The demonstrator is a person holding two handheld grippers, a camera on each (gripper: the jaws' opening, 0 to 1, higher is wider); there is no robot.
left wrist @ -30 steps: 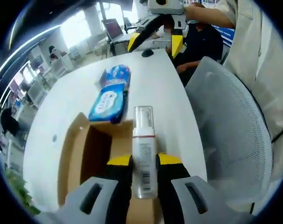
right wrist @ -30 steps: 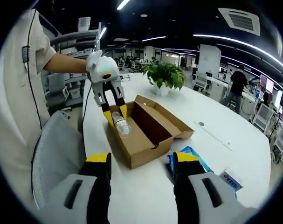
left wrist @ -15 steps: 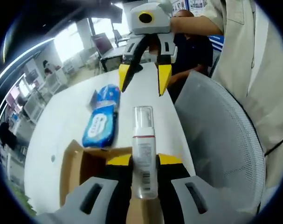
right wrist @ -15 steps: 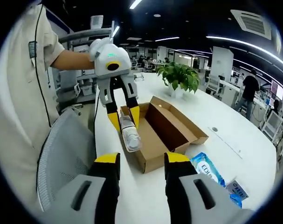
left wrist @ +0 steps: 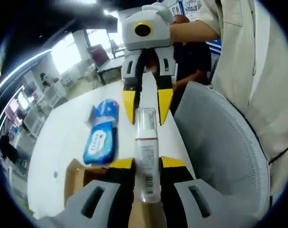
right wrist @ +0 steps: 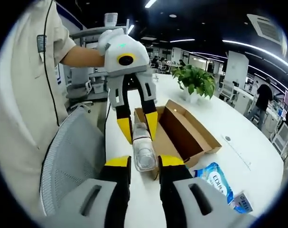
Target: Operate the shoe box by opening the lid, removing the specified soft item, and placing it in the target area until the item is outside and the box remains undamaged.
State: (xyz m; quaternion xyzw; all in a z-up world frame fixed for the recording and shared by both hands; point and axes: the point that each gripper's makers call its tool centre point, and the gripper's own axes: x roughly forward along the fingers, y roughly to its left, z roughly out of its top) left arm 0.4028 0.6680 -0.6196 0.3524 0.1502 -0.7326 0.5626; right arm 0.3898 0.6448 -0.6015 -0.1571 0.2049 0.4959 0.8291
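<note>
Two grippers (left wrist: 147,168) (right wrist: 144,161) around bottle (left wrist: 147,156), its base hidden.

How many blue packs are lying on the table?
2. In the left gripper view, the big pack lies beside the box, and a small pack lies just beyond it. The box could hide more.

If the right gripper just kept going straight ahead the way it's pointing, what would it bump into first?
Most likely the clear bottle that the left gripper holds out toward it. The bottle's end already sits about level with the right gripper jaw tips, between them, though depth is hard to judge.
</note>
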